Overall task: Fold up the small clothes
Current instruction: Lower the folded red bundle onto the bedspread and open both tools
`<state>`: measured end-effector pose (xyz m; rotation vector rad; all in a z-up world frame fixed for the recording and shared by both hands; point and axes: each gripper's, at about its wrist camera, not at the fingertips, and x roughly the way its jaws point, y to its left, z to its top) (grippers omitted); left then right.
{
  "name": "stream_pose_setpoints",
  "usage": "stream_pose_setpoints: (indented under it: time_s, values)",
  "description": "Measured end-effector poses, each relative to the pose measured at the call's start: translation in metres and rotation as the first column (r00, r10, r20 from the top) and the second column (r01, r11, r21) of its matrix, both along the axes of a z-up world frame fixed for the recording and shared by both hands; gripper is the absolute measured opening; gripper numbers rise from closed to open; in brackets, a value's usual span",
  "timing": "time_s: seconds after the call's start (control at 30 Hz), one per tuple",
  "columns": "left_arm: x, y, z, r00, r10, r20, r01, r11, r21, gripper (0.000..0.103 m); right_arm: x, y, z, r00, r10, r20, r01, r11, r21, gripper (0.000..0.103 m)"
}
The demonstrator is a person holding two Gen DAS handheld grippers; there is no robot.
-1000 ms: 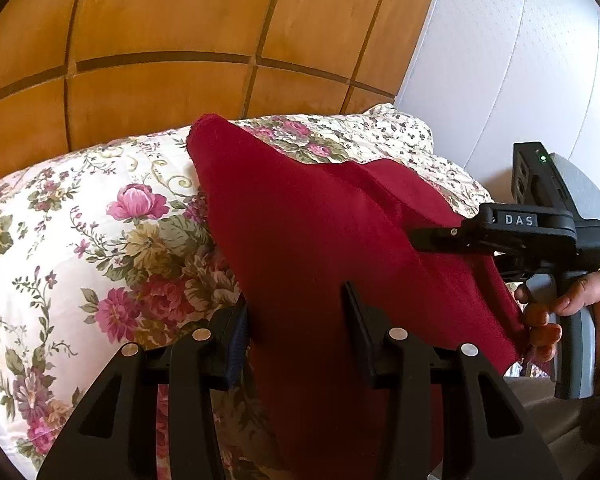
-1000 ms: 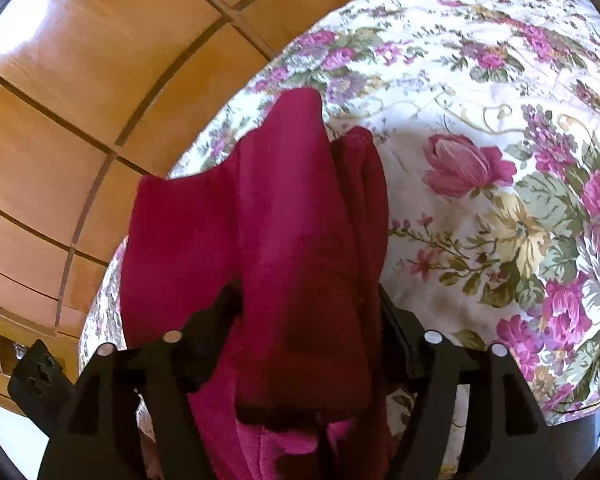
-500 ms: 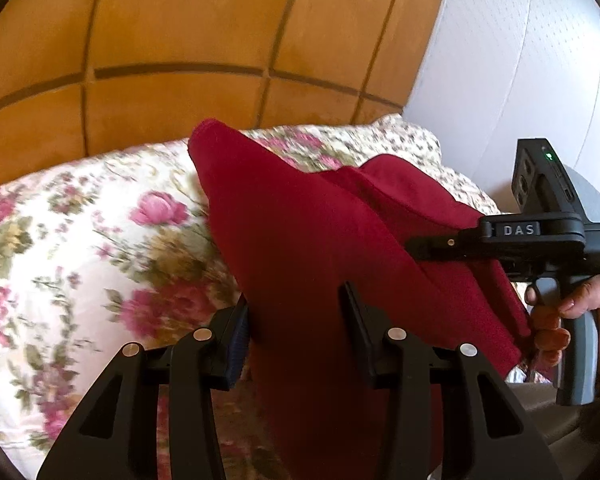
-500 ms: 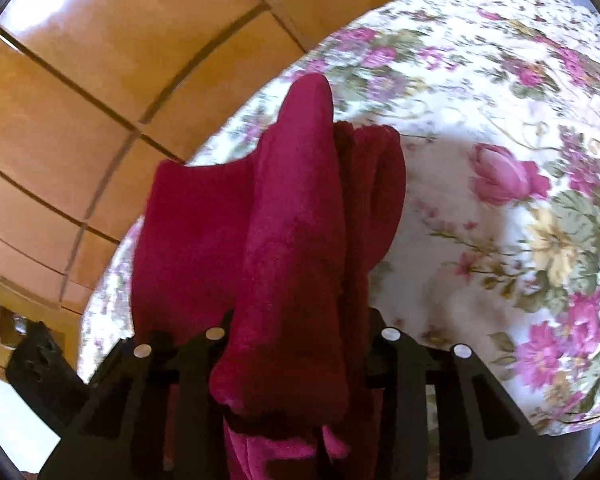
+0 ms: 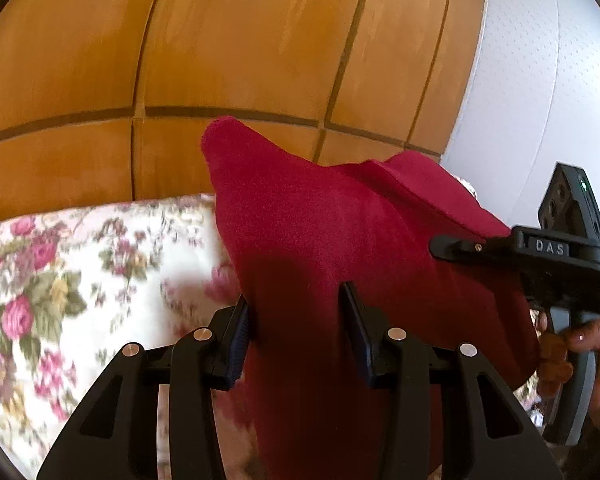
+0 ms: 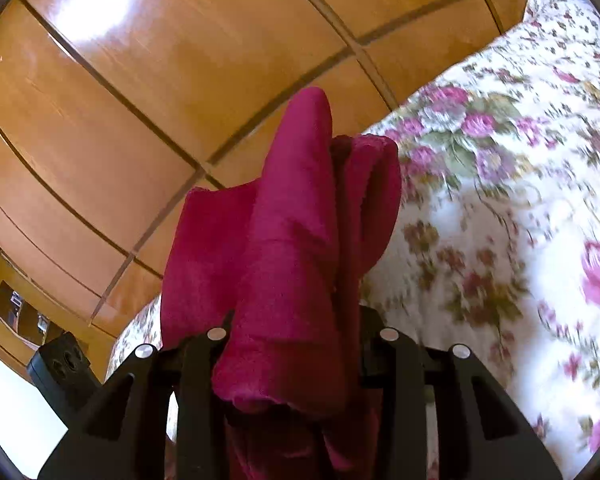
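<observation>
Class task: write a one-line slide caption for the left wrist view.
Left gripper and right gripper hold a red garment above a floral bedspread.

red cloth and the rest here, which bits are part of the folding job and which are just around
Part of the job:
red cloth
left gripper
right gripper

Just around:
floral bedspread
wooden panelling
white wall

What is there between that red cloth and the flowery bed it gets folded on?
Nothing visible. The red cloth hangs lifted above the floral bedspread, held by the left gripper and the right gripper; the bedspread that shows is bare.
</observation>
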<state>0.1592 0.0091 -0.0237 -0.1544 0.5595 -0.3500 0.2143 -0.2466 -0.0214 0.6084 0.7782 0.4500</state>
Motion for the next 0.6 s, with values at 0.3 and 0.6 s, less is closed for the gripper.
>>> stream_pose_setpoints:
  time_s: [0.3,0.6]
  values:
    - [0.063,-0.053,-0.005,0.992,-0.115,0.046,0.112,0.991,0.068,0.043,0.033,-0.05,-0.004,0.992,-0.121,0.035,0.122,0.992,-0.044,0.034]
    - [0.098,-0.076,-0.051,0.997,-0.07,-0.016,0.072,0.984,0.164,0.067,0.048,-0.089,-0.068,0.934,-0.298,-0.198,0.275,0.952,-0.133,0.082]
